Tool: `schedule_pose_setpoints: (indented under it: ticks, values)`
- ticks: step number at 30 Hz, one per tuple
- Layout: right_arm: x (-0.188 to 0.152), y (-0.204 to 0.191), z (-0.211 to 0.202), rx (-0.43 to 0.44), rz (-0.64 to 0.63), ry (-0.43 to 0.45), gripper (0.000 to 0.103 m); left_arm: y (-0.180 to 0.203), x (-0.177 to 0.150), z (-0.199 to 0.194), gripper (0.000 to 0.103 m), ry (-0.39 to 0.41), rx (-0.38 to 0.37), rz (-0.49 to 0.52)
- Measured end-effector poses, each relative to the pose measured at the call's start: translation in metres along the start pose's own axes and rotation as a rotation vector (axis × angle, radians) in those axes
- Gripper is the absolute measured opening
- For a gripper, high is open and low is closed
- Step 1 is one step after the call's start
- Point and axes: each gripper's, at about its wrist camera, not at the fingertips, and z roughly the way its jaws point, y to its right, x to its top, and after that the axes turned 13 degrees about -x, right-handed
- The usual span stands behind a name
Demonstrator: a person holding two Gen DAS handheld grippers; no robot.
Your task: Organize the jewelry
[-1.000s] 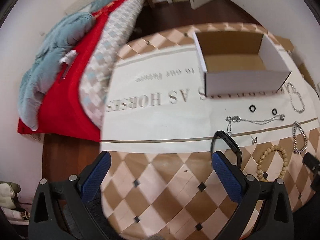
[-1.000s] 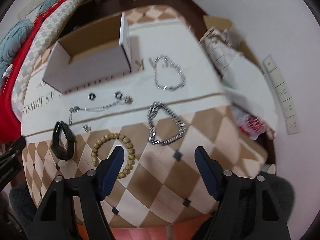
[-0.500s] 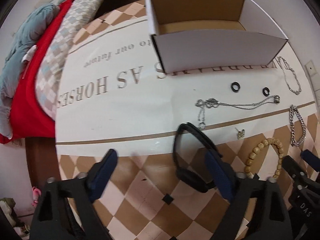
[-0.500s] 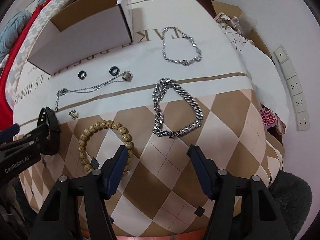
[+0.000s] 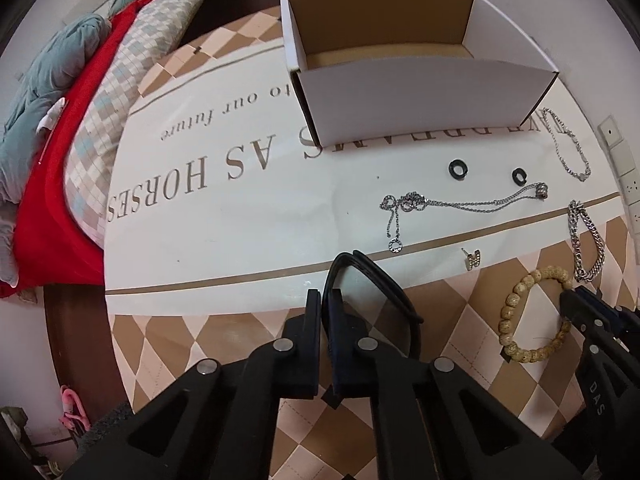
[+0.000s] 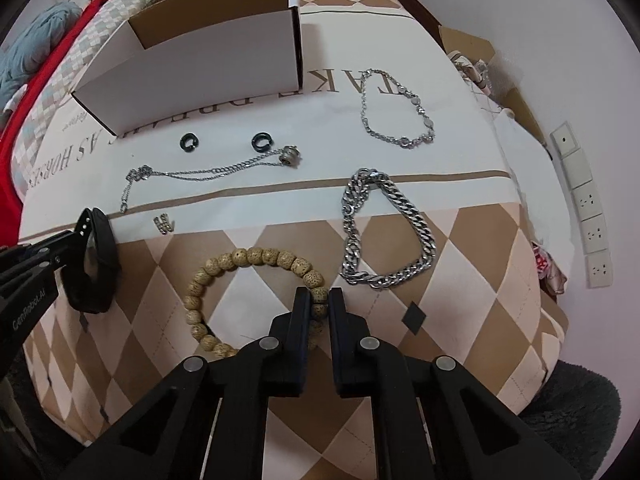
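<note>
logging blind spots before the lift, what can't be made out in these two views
- Cardboard box floor: right wrist view, hidden by its white front wall.
- Wooden bead bracelet near beads: right wrist view, behind the right gripper.
- Black band near end: left wrist view, behind the left gripper.
- Small gold earring: design too small.

Both wrist cameras sit low and close over the near edge of the cloth-covered table [image 5: 248, 216], facing the far white box [image 5: 420, 100]. The left view looks from the left, the right view from the right; both share the box and the wooden bead bracelet [image 6: 248, 276].
</note>
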Motion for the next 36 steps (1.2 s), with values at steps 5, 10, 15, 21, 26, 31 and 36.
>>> schedule_pose_setpoints:
  ticks: [5,10,15,21,26,31,36]
  values:
    - [0.005,0.012,-0.017,0.058,0.021,0.026,0.010,0.005,0.000,-0.023,0.000,0.055,-0.005,0.015]
    - [0.020,0.020,-0.044,0.127,0.039,0.077,0.010,0.009,0.006,-0.053,0.000,0.120,-0.022,0.018]
    - [0.042,0.028,-0.074,0.170,0.035,0.154,0.010,0.015,0.021,-0.084,0.000,0.190,-0.045,0.011]
    - [0.094,0.041,-0.097,0.198,0.041,0.245,0.010,0.018,0.054,-0.114,0.000,0.269,-0.070,0.000]
    - [0.135,0.043,-0.119,0.217,0.041,0.317,0.010,0.004,0.087,-0.127,0.000,0.315,-0.102,-0.053]
    - [0.174,0.036,-0.123,0.252,0.032,0.335,0.010,-0.015,0.118,-0.126,0.000,0.330,-0.154,-0.105]
    - [0.205,0.018,-0.101,0.264,0.004,0.297,0.010,-0.026,0.147,-0.103,0.000,0.278,-0.210,-0.117]
